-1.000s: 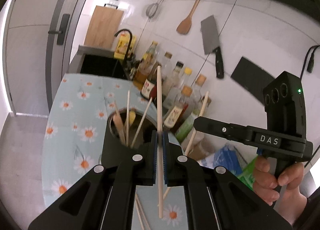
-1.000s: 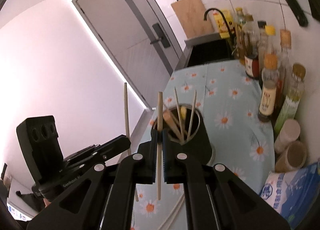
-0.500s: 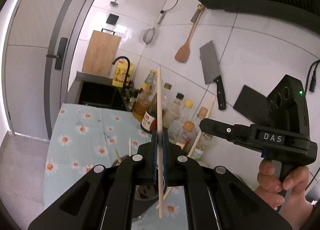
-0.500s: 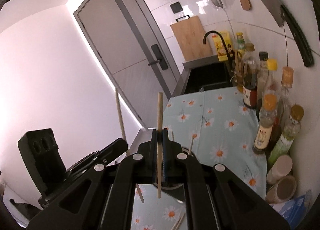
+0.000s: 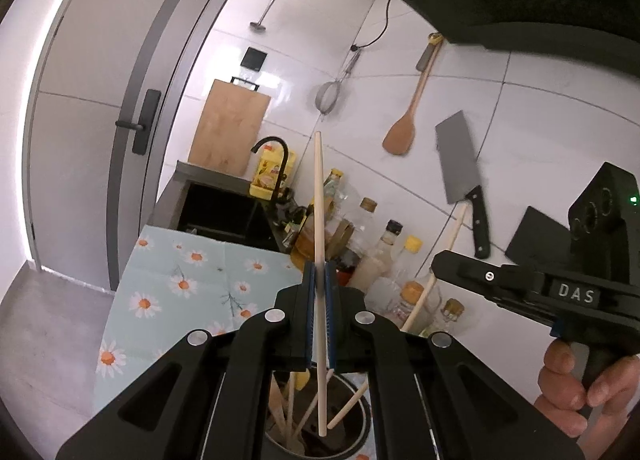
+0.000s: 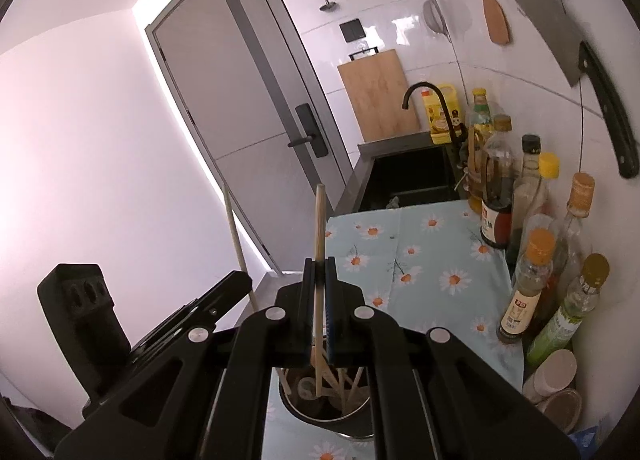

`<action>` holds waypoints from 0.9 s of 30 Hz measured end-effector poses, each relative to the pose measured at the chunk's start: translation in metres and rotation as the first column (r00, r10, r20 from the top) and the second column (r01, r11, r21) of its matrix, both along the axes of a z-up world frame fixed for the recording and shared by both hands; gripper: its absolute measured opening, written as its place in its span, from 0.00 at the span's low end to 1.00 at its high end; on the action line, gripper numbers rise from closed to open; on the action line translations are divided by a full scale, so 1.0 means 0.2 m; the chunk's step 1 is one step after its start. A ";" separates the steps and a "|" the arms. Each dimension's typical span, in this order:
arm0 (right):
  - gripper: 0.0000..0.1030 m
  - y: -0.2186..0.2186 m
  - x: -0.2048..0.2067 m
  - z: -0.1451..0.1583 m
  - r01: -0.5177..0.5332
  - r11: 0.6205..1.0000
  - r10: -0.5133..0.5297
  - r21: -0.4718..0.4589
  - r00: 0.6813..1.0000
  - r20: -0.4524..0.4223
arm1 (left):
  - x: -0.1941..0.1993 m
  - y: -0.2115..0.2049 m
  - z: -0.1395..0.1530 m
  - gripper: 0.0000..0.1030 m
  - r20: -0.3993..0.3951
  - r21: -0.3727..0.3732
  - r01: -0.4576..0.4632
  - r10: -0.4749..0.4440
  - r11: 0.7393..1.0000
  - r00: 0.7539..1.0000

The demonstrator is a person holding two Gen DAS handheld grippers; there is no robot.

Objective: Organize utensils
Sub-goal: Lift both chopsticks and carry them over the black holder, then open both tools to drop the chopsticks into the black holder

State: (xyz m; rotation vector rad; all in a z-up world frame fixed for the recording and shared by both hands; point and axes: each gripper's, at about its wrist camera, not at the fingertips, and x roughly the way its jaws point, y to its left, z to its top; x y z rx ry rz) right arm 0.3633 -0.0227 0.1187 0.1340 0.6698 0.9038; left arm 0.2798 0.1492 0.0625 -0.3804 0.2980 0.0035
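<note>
- My left gripper point(image 5: 319, 288) is clenched on a long pale wooden chopstick point(image 5: 318, 199), pinched between the blue-lined pads; the stick stands nearly upright, its lower tip hanging over the mouth of the dark round metal utensil holder point(image 5: 360, 420) directly below me.
- My right gripper point(image 6: 319, 280) clamps a second pale wooden chopstick point(image 6: 319, 227) the same way, its lower end dipping at the rim of that utensil holder point(image 6: 352, 416), among the other wooden sticks already leaning inside.
- The holder stands on a light blue tablecloth printed with white-and-orange daisies point(image 6: 420, 252).
- From my left camera, my right gripper's black body shows at the right, with the white letters "DAS" point(image 5: 575, 294) on it and a green light glowing above; my right hand point(image 5: 576, 392) wraps its handle.
- A row of sauce and oil bottles point(image 6: 520, 300) lines the white tiled wall; one carries a red-and-white label whose characters I cannot read.
- On the wall hang a steel cleaver with a black handle point(image 5: 460, 163), a wooden spatula point(image 5: 404, 127) and a wire strainer point(image 5: 328, 99).
- A wooden cutting board point(image 5: 228, 127) leans behind the black sink with its black tap point(image 5: 276, 163).
</note>
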 end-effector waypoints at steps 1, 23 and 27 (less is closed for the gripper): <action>0.06 0.01 0.01 -0.01 0.001 1.000 -0.001 -0.005 1.000 -0.001 | 0.01 0.00 -0.02 0.04 -0.008 0.001 0.006 -0.006 1.000 1.000; 0.09 0.12 0.03 -0.29 -0.038 0.994 0.029 -0.099 0.995 -0.099 | 0.07 -0.07 -0.29 0.04 -0.100 0.061 0.043 -0.037 0.997 0.994; 0.21 0.10 0.04 -0.29 -0.028 0.996 0.018 -0.090 0.994 -0.106 | 0.05 -0.07 -0.30 0.05 -0.109 0.060 0.035 -0.028 0.998 0.994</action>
